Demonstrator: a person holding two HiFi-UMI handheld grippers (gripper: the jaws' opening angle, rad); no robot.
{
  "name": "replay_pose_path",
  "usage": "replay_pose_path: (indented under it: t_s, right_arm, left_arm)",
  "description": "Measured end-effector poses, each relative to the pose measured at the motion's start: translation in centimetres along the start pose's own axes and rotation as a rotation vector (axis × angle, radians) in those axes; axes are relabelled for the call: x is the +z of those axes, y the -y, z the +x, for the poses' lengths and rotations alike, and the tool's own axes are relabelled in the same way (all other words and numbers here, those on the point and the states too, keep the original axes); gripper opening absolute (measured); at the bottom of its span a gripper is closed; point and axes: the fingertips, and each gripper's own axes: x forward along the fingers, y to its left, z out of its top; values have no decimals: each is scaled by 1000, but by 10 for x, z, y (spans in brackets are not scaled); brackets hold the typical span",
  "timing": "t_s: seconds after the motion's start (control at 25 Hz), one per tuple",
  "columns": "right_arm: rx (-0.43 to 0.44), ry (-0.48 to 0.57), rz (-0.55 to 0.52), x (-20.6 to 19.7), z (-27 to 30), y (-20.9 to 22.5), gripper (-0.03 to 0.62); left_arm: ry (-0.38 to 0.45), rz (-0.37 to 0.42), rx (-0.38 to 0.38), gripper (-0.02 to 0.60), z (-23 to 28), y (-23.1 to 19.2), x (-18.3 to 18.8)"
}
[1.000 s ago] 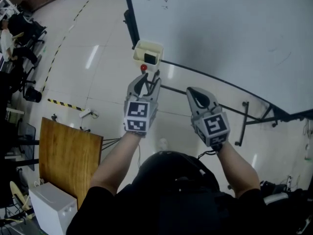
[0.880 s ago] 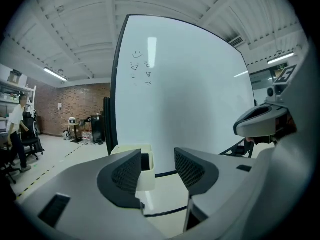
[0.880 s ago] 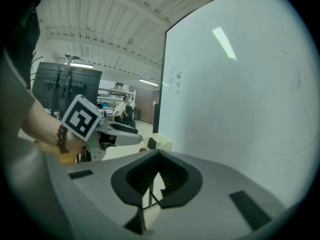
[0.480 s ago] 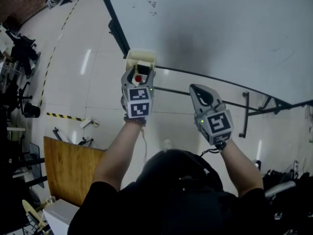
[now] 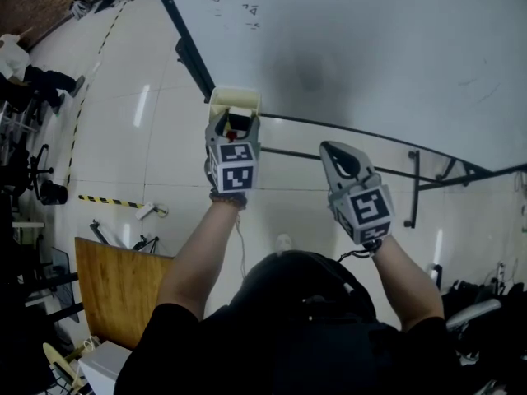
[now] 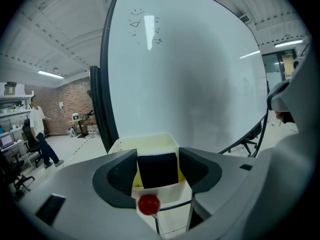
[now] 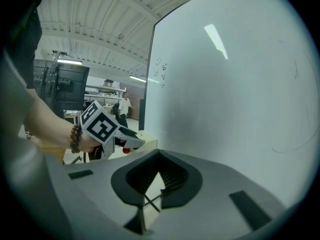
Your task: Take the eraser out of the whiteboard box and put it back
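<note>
The black eraser stands upright in the cream box at the middle of the left gripper view, filling the gap between the jaws of the left hand-held gripper. Those jaws have just been opening and stand wide apart, and their ribbed dark pads do not visibly press on the eraser. The right hand-held gripper is held level beside it at centre right of the head view, empty, with its tips together. The eraser is a matt, square-edged block. The box is smooth plastic with rounded corners, fixed at the lower left edge of the whiteboard. A small shiny red ball sits on a thin wire just below the box. The whiteboard is glossy, with faint marks near its top, and rests in a dark metal frame. Below lies a pale, shiny tiled floor with striped yellow-black tape and a wooden board at lower left. A brick wall closes the room.
</note>
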Motion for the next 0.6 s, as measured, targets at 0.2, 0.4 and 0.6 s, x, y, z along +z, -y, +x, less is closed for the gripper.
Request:
replay_pose_path:
  t_s: [0.2,0.4,0.6]
  right_arm:
    - [2,-2,-4,1,1,-4,18]
    - [5,2,-17,4,1,-4,18]
    - [8,7,-20,6,0,-6,18]
  left_arm:
    - [-8,-23,-22,258,1,0,0]
    - [5,-35,-35,221,-1,-1,3]
    - [29,-28,-26,229,-7,-5,11]
